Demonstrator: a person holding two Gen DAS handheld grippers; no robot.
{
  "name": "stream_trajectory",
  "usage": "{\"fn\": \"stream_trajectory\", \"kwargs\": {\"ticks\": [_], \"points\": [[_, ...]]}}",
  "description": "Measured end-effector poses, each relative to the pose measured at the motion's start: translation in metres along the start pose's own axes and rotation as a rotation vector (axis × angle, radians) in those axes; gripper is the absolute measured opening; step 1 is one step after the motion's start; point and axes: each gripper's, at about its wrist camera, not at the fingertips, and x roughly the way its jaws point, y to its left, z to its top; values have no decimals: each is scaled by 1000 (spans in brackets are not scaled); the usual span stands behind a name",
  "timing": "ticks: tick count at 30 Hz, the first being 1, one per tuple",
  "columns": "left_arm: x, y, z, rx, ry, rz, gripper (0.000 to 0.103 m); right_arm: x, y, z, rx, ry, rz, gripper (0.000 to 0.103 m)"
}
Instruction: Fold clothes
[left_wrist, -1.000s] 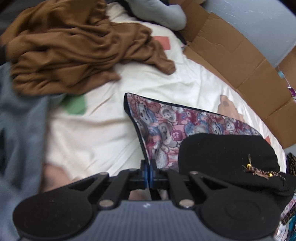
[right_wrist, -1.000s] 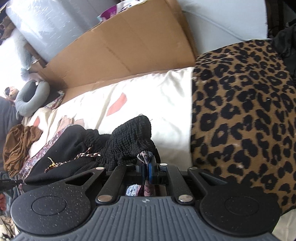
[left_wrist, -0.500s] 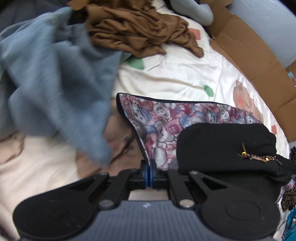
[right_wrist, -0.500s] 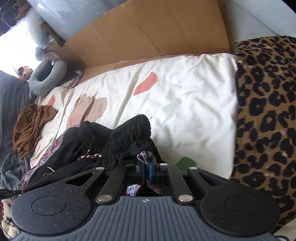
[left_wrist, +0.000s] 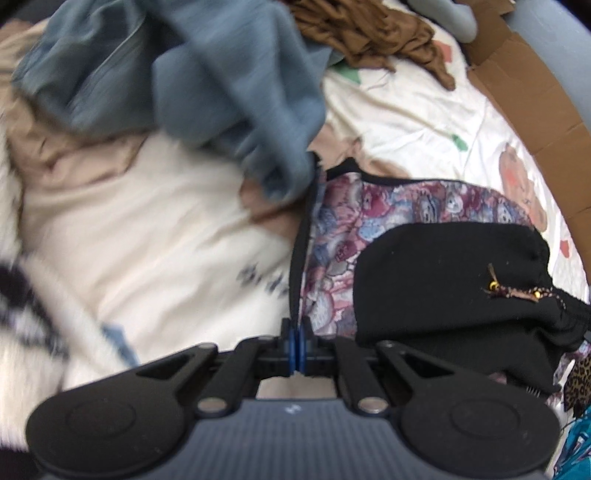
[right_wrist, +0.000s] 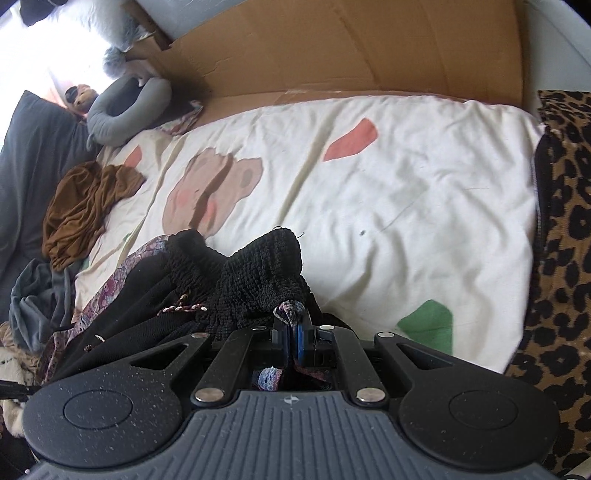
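Bear-print garment (left_wrist: 388, 218) with a black lining stretches between both grippers above a cream cartoon bedsheet (right_wrist: 369, 206), its long axis running from one gripper to the other. Left gripper (left_wrist: 297, 345) is clenched on its black-trimmed edge, right gripper (right_wrist: 293, 341) on a bunched corner; both tilt steeply down. No writing is readable.

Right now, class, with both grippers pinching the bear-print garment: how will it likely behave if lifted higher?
Probably floppy: the bear-print garment sags between the left gripper and right gripper. It looks thin, so likely light. The black garment lying on it may slide off.
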Motion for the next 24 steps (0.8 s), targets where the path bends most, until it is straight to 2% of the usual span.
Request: {"fn": "stream_trajectory", "kwargs": {"ticks": [11,15,17,19,21,22,24], "points": [[-5,25,-57,-60,96,25,2,10,14,-1,-26,33,24,3],[-4,35,-72,-84,110,30,3,13,18,0,-44,47,26,8],[-3,37,-74,-97,131,23,3,13,21,0,-55,53,30,14],[-2,35,-72,-105,171,19,7,10,23,2,-67,56,33,26],[-7,26,-67,-55,181,52,10,4,24,3,-76,50,40,43],[-11,22,-63,-35,176,58,16,1,24,4,-77,47,45,44],[-21,16,-54,-13,157,53,18,-6,23,5,-75,40,54,46]]}}
